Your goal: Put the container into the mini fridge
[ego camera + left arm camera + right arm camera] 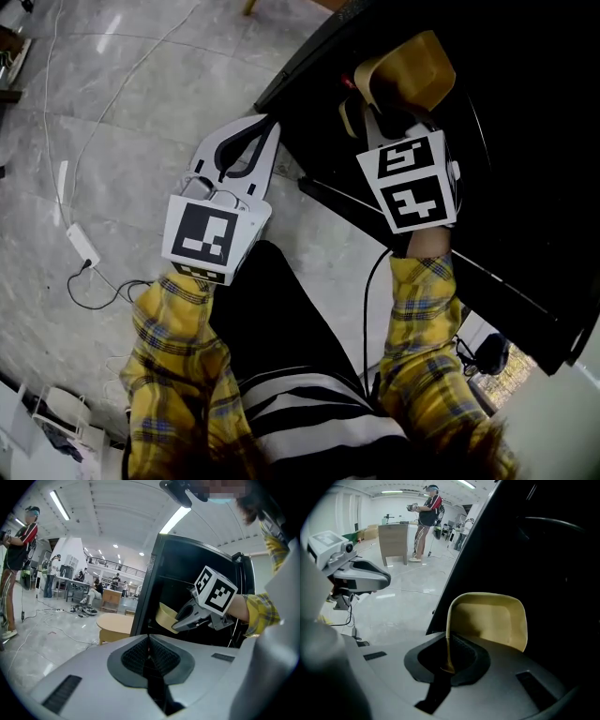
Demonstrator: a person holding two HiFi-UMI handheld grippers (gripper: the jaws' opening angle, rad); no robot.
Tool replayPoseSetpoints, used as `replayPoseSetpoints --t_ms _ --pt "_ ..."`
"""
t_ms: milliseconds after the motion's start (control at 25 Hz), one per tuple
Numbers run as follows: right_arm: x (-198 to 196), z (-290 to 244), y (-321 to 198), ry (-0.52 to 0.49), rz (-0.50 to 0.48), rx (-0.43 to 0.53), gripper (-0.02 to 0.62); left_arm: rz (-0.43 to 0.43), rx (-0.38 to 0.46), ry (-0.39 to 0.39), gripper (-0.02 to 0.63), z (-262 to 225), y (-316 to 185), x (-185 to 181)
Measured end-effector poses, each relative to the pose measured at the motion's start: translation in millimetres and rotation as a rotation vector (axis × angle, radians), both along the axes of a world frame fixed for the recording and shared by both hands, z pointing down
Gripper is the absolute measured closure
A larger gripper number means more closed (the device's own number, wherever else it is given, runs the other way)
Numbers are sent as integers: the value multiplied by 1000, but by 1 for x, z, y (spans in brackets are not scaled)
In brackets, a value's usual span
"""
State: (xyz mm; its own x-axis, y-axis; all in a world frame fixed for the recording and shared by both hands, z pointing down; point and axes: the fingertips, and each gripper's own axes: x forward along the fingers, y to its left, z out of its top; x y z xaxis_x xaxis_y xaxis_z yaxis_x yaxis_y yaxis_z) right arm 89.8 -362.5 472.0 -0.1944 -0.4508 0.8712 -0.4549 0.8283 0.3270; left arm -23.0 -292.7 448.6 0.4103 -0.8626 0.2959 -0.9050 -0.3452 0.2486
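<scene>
The mini fridge [506, 141] is black, and its dark inside opens toward me at the upper right. My right gripper [373, 98] reaches into it, shut on the rim of a tan plastic container [411, 70]. In the right gripper view the container [487, 620] stands tilted on edge, with its left rim pinched between the jaws of the right gripper [449, 656]. My left gripper [265, 124] hovers over the floor just outside the fridge's front edge, shut and holding nothing. The left gripper view shows that gripper [149, 641], the fridge [183, 569] and the container [165, 617].
White cables and a power strip [82, 246] lie on the grey floor at the left. A low round wooden table [115, 625] stands beside the fridge. A person [426, 517] stands by a wooden cabinet [393, 541] far back.
</scene>
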Motion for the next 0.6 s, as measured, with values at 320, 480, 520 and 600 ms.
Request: replayPoseSetpoints --t_ms 320,480,520,600 --pt "11 11 -31 63 38 35 566 1 3 6 588 10 -12 7" --pt "13 17 -45 63 65 34 566 -1 7 8 588 14 -17 5" --pt "14 18 -48 60 66 34 566 -2 9 7 588 15 -19 5" --pt "15 20 -51 58 64 39 566 -8 9 9 588 16 -21 6"
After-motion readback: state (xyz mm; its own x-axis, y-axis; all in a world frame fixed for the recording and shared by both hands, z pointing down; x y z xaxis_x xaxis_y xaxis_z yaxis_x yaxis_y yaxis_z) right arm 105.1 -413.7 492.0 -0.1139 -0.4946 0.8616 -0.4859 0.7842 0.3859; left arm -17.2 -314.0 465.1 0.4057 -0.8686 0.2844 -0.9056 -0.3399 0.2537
